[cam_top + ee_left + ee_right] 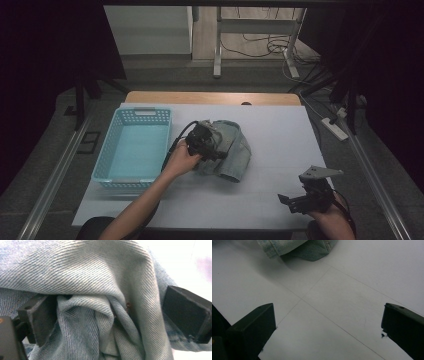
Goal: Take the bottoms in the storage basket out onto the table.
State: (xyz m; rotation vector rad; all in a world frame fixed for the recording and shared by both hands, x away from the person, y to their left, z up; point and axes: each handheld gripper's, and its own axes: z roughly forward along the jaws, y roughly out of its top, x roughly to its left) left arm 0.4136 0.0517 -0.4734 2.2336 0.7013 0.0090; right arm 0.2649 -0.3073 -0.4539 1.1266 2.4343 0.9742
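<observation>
A folded light-blue denim garment (232, 150) lies in the middle of the white table. My left gripper (209, 144) is pressed onto its left part, held by a hand. In the left gripper view the jaws stand wide apart on either side of a bunched fold of denim (100, 277), and my left gripper (110, 312) is open around it. My right gripper (288, 201) rests near the front right edge of the table, open, with bare table between its jaws (329, 325). The hem of the garment (294, 247) lies well ahead of it.
A light-blue plastic basket (145, 114) stands on the left part of the table, beside the garment, with nothing in it. A white cover (280, 135) lies over the table. Beyond the far edge are table legs and cables on the floor.
</observation>
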